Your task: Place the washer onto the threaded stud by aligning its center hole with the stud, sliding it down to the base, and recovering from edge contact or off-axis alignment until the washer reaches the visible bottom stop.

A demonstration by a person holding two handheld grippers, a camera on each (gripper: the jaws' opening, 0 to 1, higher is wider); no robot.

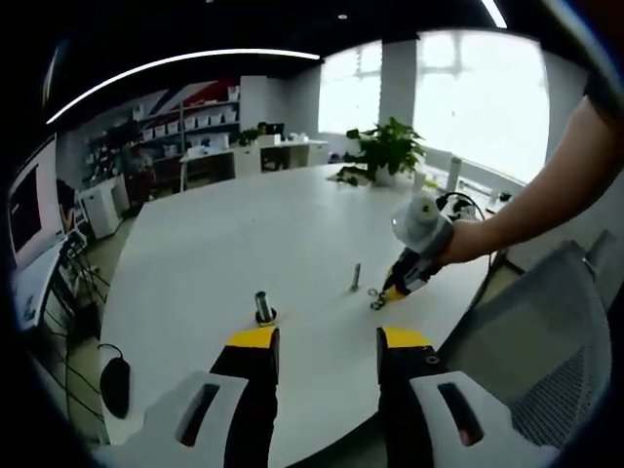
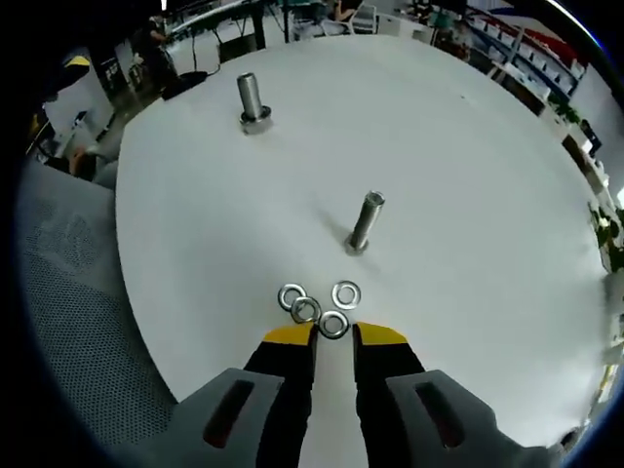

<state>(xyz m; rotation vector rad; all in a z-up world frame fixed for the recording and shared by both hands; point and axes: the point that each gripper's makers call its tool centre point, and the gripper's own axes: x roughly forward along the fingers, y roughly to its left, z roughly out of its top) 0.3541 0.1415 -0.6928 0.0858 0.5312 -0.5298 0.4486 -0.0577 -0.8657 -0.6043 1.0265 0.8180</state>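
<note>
Several steel washers (image 2: 333, 325) lie flat in a tight cluster on the white table (image 2: 468, 195), right in front of my right gripper (image 2: 334, 336). Its jaws stand a narrow gap apart with nothing clamped; the nearest washer sits at the mouth of the gap. A threaded stud (image 2: 365, 222) stands upright just beyond the cluster, and a second, thicker stud (image 2: 253, 100) stands farther off to the left. In the left gripper view that thicker stud (image 1: 263, 307) is by my left gripper (image 1: 330, 339), which is wide open and empty. A hand holds the right gripper (image 1: 395, 291) down at the washers (image 1: 375, 298) beside the thin stud (image 1: 356, 276).
A grey mesh chair (image 1: 546, 341) stands at the table's near edge, also seen as a mesh chair (image 2: 68, 292). A potted plant (image 1: 390, 146) sits at the far side of the table. A black object (image 1: 115, 385) lies by the left edge. Shelves and desks stand behind.
</note>
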